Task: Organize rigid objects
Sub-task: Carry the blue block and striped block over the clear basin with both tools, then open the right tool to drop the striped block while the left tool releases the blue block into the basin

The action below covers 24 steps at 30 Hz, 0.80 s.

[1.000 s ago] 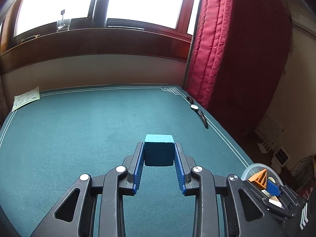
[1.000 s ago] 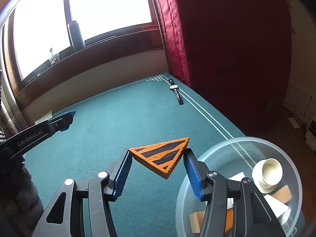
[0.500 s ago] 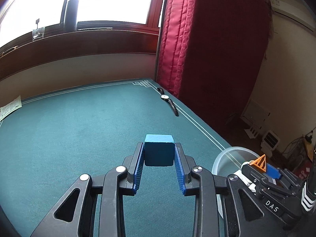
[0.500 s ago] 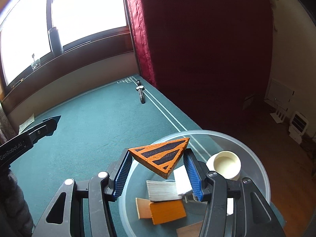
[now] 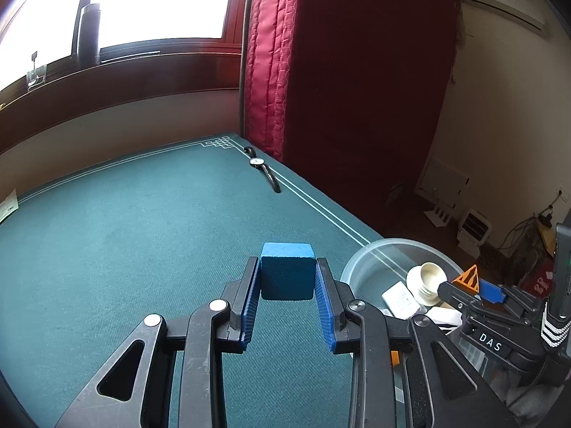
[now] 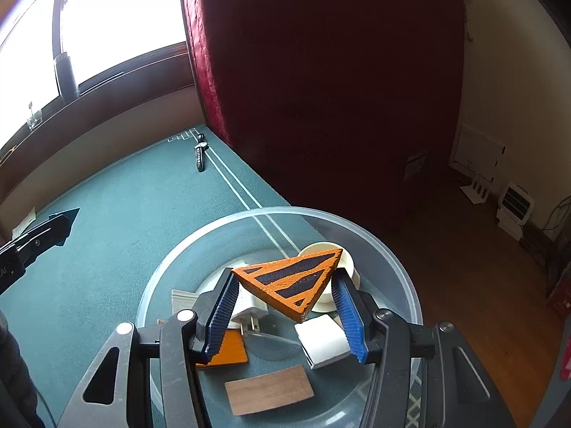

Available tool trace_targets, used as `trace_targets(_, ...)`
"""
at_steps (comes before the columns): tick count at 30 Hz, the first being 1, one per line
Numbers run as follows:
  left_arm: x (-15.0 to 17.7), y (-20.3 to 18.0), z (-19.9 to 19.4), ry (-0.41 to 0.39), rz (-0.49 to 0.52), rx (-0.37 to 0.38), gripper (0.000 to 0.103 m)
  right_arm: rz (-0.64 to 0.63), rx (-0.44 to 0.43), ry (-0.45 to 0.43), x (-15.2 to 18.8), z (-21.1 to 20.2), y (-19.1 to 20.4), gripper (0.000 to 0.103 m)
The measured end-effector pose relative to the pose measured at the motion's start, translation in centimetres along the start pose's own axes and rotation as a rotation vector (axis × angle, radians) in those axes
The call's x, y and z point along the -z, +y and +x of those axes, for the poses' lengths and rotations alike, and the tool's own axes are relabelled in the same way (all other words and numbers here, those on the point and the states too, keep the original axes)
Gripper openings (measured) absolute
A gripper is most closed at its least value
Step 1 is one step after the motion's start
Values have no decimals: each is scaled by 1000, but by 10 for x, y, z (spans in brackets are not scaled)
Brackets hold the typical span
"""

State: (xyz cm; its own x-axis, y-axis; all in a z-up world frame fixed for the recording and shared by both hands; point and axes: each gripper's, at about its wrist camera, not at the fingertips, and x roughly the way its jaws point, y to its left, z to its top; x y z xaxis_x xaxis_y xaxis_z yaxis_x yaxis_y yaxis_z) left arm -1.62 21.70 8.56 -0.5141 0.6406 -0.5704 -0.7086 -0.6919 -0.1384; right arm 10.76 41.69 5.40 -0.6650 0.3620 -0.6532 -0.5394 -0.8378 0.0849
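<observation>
**Both grippers loaded, right one parked over the bowl**

So the orange triangle block (image 6: pixel 291 283) with the dark stripes sits pinched between the blue pads of the right gripper (image 6: pixel 285 294), jaws partway open around it and closed on two of its edges. It hangs in the air right over the clear plastic bowl (image 6: pixel 392 260), not touching anything inside.

The blue cube (image 5: pixel 287 276) is clamped in the left gripper (image 5: pixel 287 283), pads flat against its two sides, jaws nearly as tight as they go. It's held above the green tabletop (image 5: pixel 125 232), just to the left of the bowl's rim.

Inside the bowl: a cream round cup (image 6: pixel 348 262) at the far side, a white plug adapter (image 6: pixel 249 312), a white blocky piece (image 6: pixel 323 344), an orange flat piece (image 6: pixel 228 355) and a brown wooden slab (image 6: pixel 269 388) nearest the camera.

The bowl sits at the table's right edge, over the white border lines. Further back along that edge lies a wristwatch (image 5: pixel 262 167), near the corner pattern. Behind it hangs a red curtain (image 5: pixel 321 71), with a bright window (image 5: pixel 142 0) to the left.
</observation>
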Motion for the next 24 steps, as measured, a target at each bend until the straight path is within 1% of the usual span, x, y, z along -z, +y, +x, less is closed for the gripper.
trace_targets(4, 1, -9, 4, 14, 14, 17, 31, 12, -16, 6, 1, 0, -8, 62)
trace_targets(14, 3, -35, 15, 59, 29, 65, 31, 47, -6, -9, 4, 0, -32, 62)
trace_targets(24, 12, -76, 28, 120, 79, 136, 31, 87, -4, -17, 7, 4, -55, 63)
